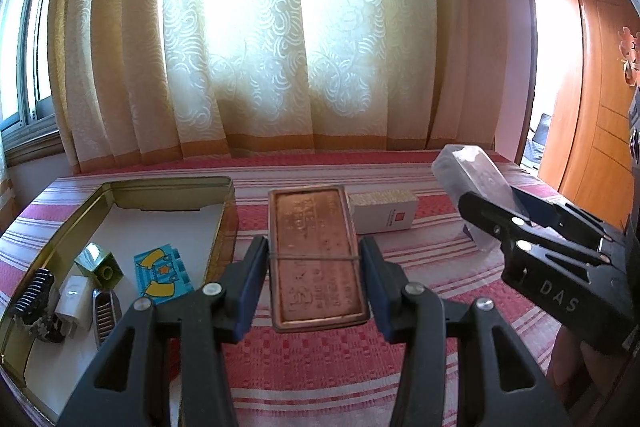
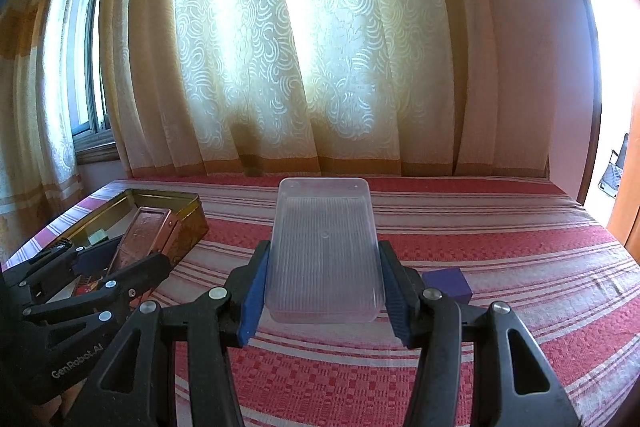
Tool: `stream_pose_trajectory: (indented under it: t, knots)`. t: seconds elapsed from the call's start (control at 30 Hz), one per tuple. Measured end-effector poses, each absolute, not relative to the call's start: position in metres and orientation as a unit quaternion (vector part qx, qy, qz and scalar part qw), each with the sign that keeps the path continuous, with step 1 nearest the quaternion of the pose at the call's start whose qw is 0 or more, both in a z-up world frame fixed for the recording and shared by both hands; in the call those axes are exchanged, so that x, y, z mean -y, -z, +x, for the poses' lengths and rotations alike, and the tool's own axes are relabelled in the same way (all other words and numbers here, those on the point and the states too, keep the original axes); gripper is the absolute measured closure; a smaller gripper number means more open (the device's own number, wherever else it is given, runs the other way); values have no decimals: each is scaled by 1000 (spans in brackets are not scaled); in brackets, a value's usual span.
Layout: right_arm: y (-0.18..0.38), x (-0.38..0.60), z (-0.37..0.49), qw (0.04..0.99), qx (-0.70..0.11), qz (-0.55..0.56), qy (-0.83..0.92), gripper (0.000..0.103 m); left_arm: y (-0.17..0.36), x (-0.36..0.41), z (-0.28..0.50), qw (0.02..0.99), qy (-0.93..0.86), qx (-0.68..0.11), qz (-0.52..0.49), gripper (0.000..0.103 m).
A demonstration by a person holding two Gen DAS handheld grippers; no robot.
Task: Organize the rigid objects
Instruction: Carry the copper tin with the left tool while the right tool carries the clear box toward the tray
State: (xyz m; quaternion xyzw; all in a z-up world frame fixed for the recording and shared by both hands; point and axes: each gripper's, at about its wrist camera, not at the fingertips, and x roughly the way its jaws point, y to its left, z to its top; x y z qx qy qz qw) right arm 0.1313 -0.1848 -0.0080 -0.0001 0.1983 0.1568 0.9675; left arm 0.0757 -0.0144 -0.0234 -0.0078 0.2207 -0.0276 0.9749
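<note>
Left claw (image 1: pixel 314 263) is clamped on a copper tin (image 1: pixel 316 259), held right beside the open gold tin (image 1: pixel 176 183) at the bed's (image 1: pixel 400 367) left edge. Right claw (image 2: pixel 322 281) grips a clear plastic box (image 2: pixel 324 251), lifted over the bed's middle.

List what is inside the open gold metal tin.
Inside the open gold metal tin: a green block, a blue-and-yellow block, a white block, a black ribbed piece and a silver ribbed piece. The left hand-held gripper hides its near corner.

Black plastic fingers (image 1: pixel 252 283) carry blue pads, silver screws, white "DAS" and "GenRobot.AI" lettering.
</note>
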Motion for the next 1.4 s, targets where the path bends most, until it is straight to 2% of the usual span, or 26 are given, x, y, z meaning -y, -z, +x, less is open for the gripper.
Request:
stream_pose_trajectory:
  t: [1.4]
  knots:
    - [2,175,101,978,-153,-13,-140,49,22,-9,58,977,29,-207,-29,56]
